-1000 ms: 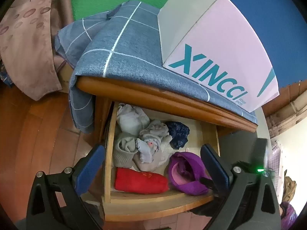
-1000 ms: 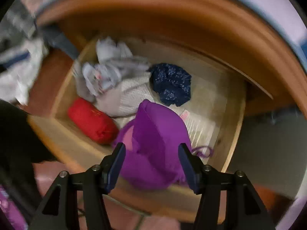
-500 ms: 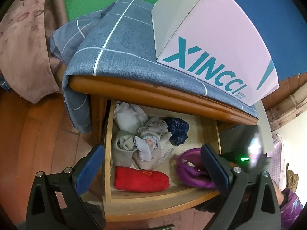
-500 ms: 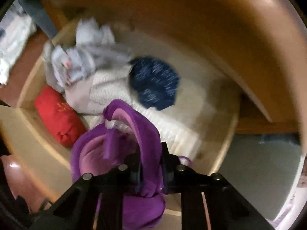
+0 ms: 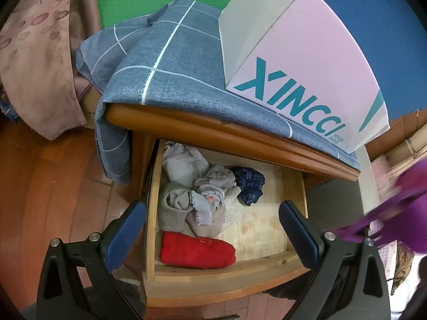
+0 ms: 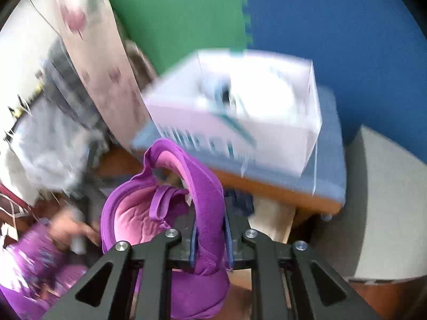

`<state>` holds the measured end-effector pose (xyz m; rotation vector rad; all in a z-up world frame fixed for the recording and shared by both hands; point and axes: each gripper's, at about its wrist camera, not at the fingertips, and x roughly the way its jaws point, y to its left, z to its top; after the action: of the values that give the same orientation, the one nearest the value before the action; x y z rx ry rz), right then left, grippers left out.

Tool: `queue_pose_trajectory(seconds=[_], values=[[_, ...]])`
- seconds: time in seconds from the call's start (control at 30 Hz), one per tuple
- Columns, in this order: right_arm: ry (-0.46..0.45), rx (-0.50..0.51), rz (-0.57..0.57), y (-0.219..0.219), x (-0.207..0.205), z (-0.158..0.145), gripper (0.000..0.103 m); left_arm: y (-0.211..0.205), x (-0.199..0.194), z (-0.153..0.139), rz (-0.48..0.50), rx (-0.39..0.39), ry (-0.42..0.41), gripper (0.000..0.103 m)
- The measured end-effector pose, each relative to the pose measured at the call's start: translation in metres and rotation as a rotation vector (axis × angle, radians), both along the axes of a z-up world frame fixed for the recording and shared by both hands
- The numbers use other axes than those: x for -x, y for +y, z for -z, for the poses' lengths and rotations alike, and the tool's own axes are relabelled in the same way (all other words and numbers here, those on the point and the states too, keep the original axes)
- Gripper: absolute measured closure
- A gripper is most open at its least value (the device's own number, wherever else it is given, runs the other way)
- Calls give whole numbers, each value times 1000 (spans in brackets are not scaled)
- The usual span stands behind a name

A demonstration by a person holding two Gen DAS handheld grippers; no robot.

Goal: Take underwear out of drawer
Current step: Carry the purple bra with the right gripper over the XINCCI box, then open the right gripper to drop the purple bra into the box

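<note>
My right gripper [image 6: 210, 237] is shut on a purple bra [image 6: 205, 186], held in the air outside and to the right of the open wooden drawer [image 5: 229, 272]; the bra shows blurred at the right edge of the left wrist view [image 5: 400, 208]. My left gripper [image 5: 213, 226] is open and empty above the drawer front. In the drawer lie a red rolled cloth [image 5: 197, 250], grey and pale underwear [image 5: 197, 200] and a dark blue piece [image 5: 249, 184].
A pink and white shoe box [image 5: 301, 61] stands on a blue checked cloth [image 5: 170, 72] over the cabinet top. A brown patterned curtain [image 5: 34, 53] hangs at left. A grey round surface [image 6: 387, 200] is beside the cabinet on the right.
My right gripper closed on the purple bra and lifted it out of the drawer, up and to the right. The left gripper stayed open above the drawer.
</note>
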<state>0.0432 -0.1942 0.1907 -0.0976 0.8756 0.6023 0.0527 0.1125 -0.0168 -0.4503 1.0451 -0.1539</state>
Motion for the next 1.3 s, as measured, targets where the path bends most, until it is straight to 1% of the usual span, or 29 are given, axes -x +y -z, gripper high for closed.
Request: queue_pose_trajectory(seconds=[0.03,0.13,0.23,0.33,0.4,0.43,0.47,0.57,0.67,0.73,0.77,0.9,0.97,1.07,1.13,1.17,1.23,1.27,1.3], values=[[-15,-19,1,-1,0,-13,87,-1,0,0,3,-2,1,4],[-90,-84,15,-8,-14,-71,87,-6,0,0,19,-18,-2,4],[-170,-88,49,-3,-42,-112,87,-11,1,-2,37,-46,-11,4],[-197,-84,83,1,-78,-128,87,-13,1,-2,50,-53,-17,4],[-203,-85,108,7,-108,-128,87,-12,1,-2,50,-49,-12,4],[-207,-82,118,9,-117,-125,87,-12,0,-1,48,-43,-9,4],[-220,-57,142,14,-133,-119,87,-11,0,-1,46,-36,-7,4],[-231,-14,182,23,-170,-95,87,-8,-1,0,41,-27,-6,4],[-251,94,200,39,-198,-66,87,-9,-1,0,49,-26,-4,4],[-241,166,195,51,-209,-42,87,-10,-1,1,54,-34,-2,4],[-244,197,191,54,-210,-33,87,-11,-1,1,57,-36,-2,4],[-281,379,142,73,-206,10,87,-12,-1,1,66,-41,-4,4],[-290,425,118,78,-197,22,87,-13,-2,2,70,-42,-2,4],[-296,464,92,85,-189,34,86,-14,-2,2,71,-44,-3,4],[-298,474,75,88,-184,40,82,-14,-2,2,71,-44,-1,4],[-296,483,64,91,-180,43,77,-14,-2,2,71,-46,1,4],[-290,480,48,91,-169,48,62,-14,-3,3,71,-52,3,4],[-282,477,42,93,-168,51,49,-14,-2,2,71,-55,1,4],[-286,474,49,93,-164,53,49,-14,-2,2,70,-57,-1,4]])
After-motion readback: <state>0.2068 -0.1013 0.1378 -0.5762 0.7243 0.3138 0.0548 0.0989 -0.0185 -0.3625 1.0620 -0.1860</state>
